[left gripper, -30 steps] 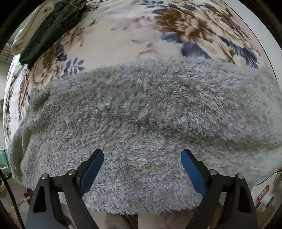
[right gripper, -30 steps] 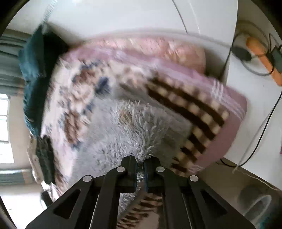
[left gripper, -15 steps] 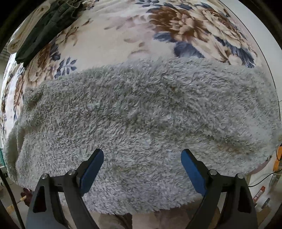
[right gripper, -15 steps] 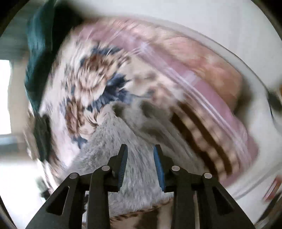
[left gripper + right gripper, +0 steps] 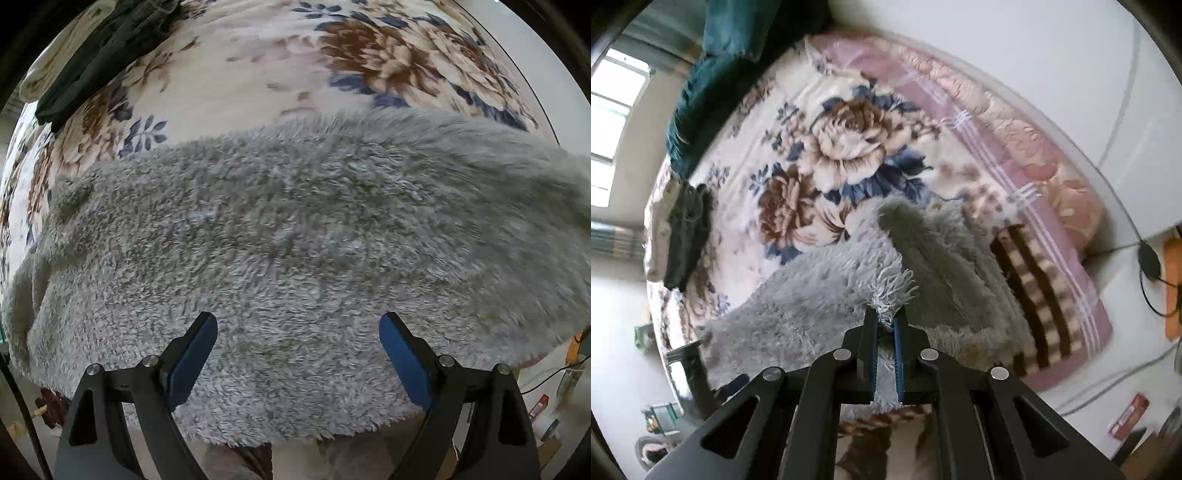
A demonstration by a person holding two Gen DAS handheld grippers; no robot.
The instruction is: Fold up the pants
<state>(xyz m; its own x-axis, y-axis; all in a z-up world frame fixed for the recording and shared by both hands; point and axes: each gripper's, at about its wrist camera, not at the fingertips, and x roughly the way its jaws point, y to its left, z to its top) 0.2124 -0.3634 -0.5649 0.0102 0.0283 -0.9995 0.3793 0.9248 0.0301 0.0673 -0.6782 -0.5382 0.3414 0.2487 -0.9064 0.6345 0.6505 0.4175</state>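
overhead, left tool point(image 5: 298, 325) spread, right tool point(image 5: 886, 320) pinching fuzzy grey pants point(image 5: 820, 295) (floral bedspread point(image 5: 783, 122) beneath)

The pants point(image 5: 295, 229) are grey, thick and shaggy-piled, spread flat across a floral bed cover, their near edge at the bed's side. At one end point(image 5: 897, 291) the fabric is lifted into a raised fold, its fringed edge standing up above the flat part.

pants point(image 5: 295, 240) right end blurred, cut off
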